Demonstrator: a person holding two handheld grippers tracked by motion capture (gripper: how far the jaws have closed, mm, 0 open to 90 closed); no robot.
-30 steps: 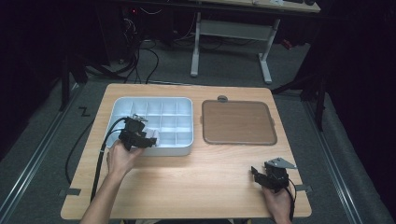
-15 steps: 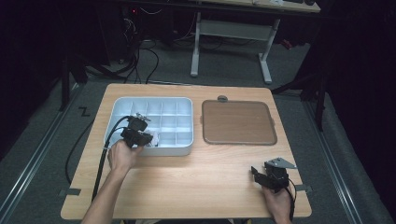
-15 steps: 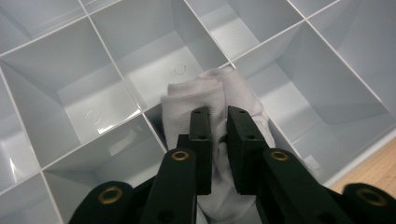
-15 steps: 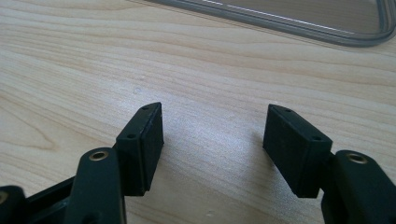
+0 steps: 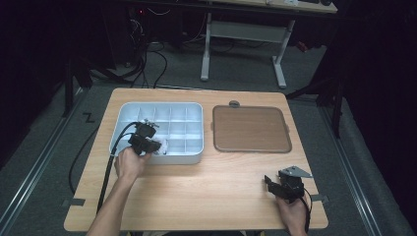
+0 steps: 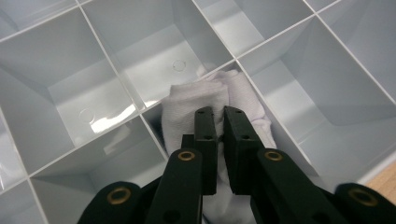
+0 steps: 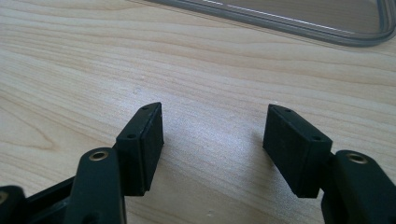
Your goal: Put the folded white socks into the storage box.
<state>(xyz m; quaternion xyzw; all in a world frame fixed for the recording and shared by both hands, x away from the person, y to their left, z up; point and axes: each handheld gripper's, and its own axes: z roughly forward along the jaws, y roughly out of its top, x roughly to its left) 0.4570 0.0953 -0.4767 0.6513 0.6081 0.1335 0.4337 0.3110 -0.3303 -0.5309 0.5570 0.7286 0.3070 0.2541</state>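
Left gripper (image 6: pixel 219 121) view: jaws just closed, nipping fold of white cloth (image 6: pixel 196 100) bunched in near-row compartment of white divided tray (image 5: pixel 182 110); high view gives cloth as small pale blob. One tray, one brown lid (image 5: pixel 251 129) right of it, one cloth. Right gripper (image 7: pixel 212 140) agape, empty, over bare pale wood table (image 5: pixel 206 191). Dark room, grey floor, cables

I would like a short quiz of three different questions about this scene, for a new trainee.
1. True or false: the left gripper is shut on the white folded cloth.
2. Where does the cloth lie? A) in the white plastic compartment tray B) on the brown flat lid C) on the light wooden table
3. Over what surface are the right gripper jaws?

Key: 1 true; 2 A; 3 the wooden table.
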